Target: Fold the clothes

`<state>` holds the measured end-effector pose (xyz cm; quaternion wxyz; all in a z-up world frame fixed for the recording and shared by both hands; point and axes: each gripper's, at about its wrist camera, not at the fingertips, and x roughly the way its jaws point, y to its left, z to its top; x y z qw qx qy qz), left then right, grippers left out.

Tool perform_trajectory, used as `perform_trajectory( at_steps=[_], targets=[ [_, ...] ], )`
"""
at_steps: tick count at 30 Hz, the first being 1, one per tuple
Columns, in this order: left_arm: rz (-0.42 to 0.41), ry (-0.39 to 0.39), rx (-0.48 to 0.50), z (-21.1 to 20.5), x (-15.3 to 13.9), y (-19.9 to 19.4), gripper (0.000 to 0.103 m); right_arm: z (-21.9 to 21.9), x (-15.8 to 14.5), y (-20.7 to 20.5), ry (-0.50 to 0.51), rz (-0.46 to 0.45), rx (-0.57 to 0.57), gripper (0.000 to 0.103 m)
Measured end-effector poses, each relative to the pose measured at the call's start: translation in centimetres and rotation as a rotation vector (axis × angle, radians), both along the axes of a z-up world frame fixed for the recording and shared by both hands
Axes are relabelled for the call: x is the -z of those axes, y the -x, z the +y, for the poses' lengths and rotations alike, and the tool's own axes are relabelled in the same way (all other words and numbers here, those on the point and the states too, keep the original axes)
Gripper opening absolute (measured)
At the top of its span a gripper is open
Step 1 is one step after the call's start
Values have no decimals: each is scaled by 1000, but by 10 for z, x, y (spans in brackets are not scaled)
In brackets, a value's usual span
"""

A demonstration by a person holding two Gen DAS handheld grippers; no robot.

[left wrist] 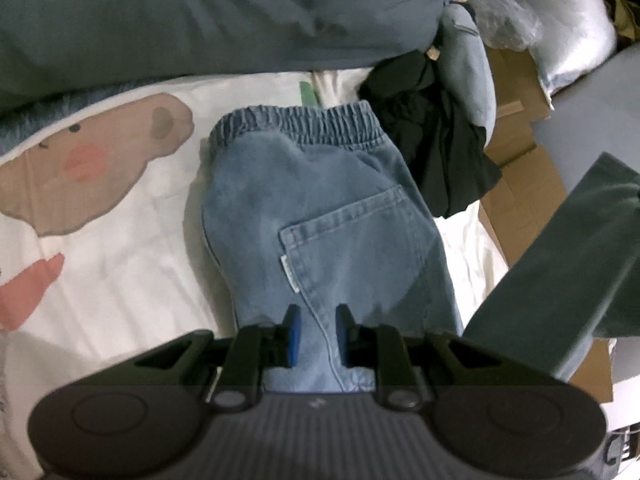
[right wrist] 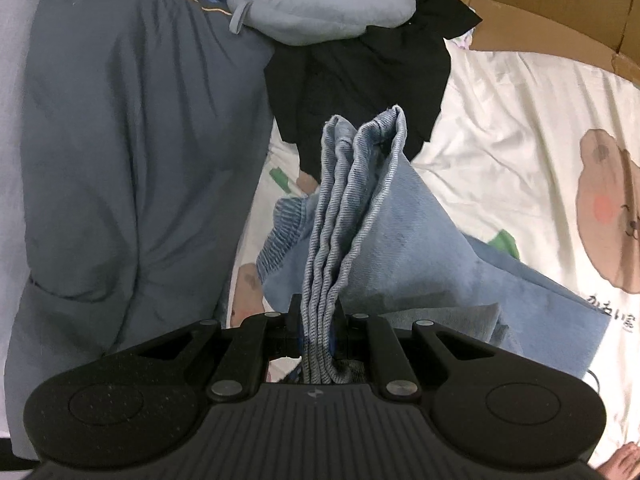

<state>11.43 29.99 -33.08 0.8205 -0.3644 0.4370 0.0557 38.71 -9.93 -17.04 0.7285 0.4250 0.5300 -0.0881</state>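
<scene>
Light blue jeans (left wrist: 320, 200) lie on the bear-print bed sheet (left wrist: 120, 220), with the elastic waistband (left wrist: 300, 124) far from me and a back pocket (left wrist: 352, 232) facing up. My left gripper (left wrist: 318, 320) is shut on a ridge of the denim at its near end. In the right wrist view the jeans (right wrist: 400, 240) rise in a bunched stack of several layers. My right gripper (right wrist: 318, 316) is shut on that bundle and holds it above the sheet. The waistband (right wrist: 280, 232) shows below left of the bundle.
A grey-blue duvet (right wrist: 132, 140) fills the left side. A black garment (right wrist: 368, 60) and a grey neck pillow (right wrist: 320, 12) lie beyond the jeans. Cardboard boxes (left wrist: 516, 128) stand beside the bed. A grey-green cloth (left wrist: 560, 272) crosses at the right. A person's bare toes (right wrist: 624, 460) show.
</scene>
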Motion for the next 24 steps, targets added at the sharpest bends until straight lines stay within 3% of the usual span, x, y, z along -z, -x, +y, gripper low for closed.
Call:
perform_trajectory(
  at_steps=[11, 19, 21, 24],
  targets=[
    [-11, -27, -89, 10, 3, 6, 19, 22, 80, -56, -87, 58, 45, 11],
    [-3, -51, -110, 19, 5, 7, 19, 42, 131, -106, -112, 84, 0, 15],
    [-1, -54, -126, 20, 6, 9, 19, 44, 142, -115, -143, 101, -20, 17],
    [-3, -64, -143, 21, 5, 10, 19, 50, 146, -128, -192, 94, -64, 28]
  ],
)
